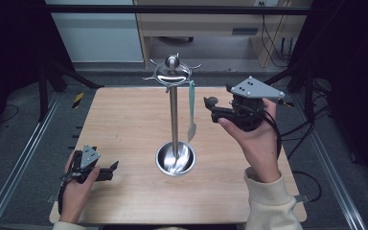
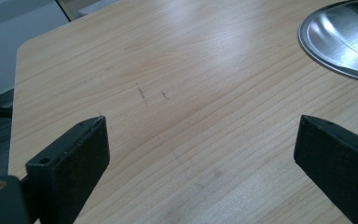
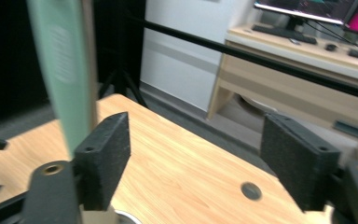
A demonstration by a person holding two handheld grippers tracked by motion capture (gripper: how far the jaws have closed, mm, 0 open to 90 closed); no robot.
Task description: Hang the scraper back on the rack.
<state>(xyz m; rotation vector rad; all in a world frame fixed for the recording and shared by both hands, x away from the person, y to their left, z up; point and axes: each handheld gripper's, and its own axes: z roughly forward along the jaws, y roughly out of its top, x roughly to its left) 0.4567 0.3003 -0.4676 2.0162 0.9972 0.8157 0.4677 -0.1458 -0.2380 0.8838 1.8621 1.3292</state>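
A steel utensil stand (image 1: 173, 120) rises from a round dish base (image 1: 175, 159) at the middle of the wooden table (image 1: 124, 124), with hooks at its top (image 1: 172, 71). A utensil with a teal handle (image 1: 191, 110) hangs from one hook, blade down. My right gripper (image 1: 212, 109) is held above the table just right of it, open, nothing between its pads. In the right gripper view the teal handle (image 3: 65, 70) hangs left of and beyond the open gripper (image 3: 196, 158). My left gripper (image 1: 112, 171) rests at the table's front left, open and empty (image 2: 200, 149), with the dish base (image 2: 340, 42) ahead on its right.
A black frame bar (image 1: 172, 9) crosses the back, with a light wooden desk (image 1: 211, 24) behind it. Metal rails (image 1: 24, 158) run along both sides of the table. A small round plug (image 3: 251, 191) sits in the tabletop near the right gripper.
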